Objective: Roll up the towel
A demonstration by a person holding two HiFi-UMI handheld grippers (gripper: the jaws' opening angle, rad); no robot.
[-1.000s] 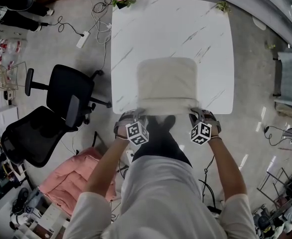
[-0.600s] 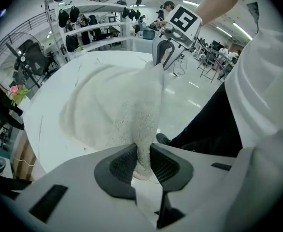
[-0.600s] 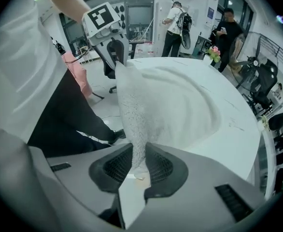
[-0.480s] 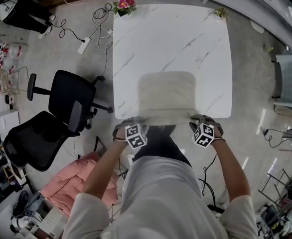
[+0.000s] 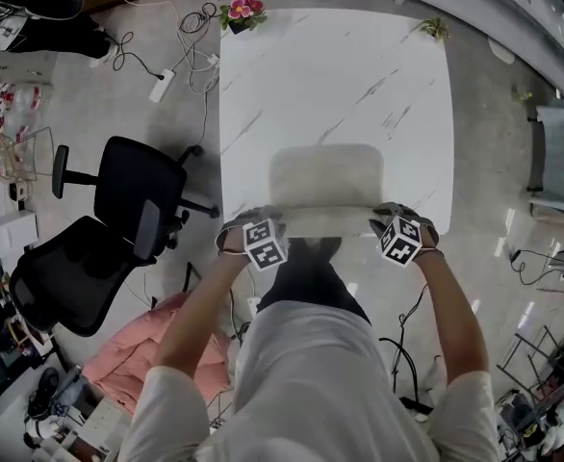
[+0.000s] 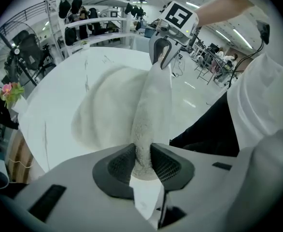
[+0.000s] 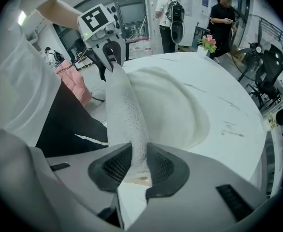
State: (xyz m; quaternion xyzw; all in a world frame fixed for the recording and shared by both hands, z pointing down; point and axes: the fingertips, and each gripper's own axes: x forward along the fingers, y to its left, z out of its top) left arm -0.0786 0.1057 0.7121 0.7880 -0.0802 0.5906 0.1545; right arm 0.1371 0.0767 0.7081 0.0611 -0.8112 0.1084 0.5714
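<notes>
Both grippers have come up a little with the towel's (image 5: 325,183) near edge, and the cloth now looks shorter front to back than a second ago.

Head view: the towel lies on the table (image 5: 335,65), at its near side. The left gripper (image 5: 270,221) is at the near left corner and the right gripper (image 5: 383,221) at the near right corner. The rest of the cloth spreads away from the person, flat on the top. Neither hand is nearer; each has its own corner.

Left gripper view: a fold of towel sits between the mesh pads (image 6: 120,166), which press on it while the jaws are opening. From there the raised edge runs straight across to the other gripper.

Right gripper view: the same picture mirrored. Cloth is pinched between the pads (image 7: 161,167), with these jaws opening too, and the edge stretches to the left gripper.

So the held edge is the long axis, lying left to right along the table's near side. The unrolled cloth lies beyond the fingers, and I judge the roll has to travel that way.
</notes>
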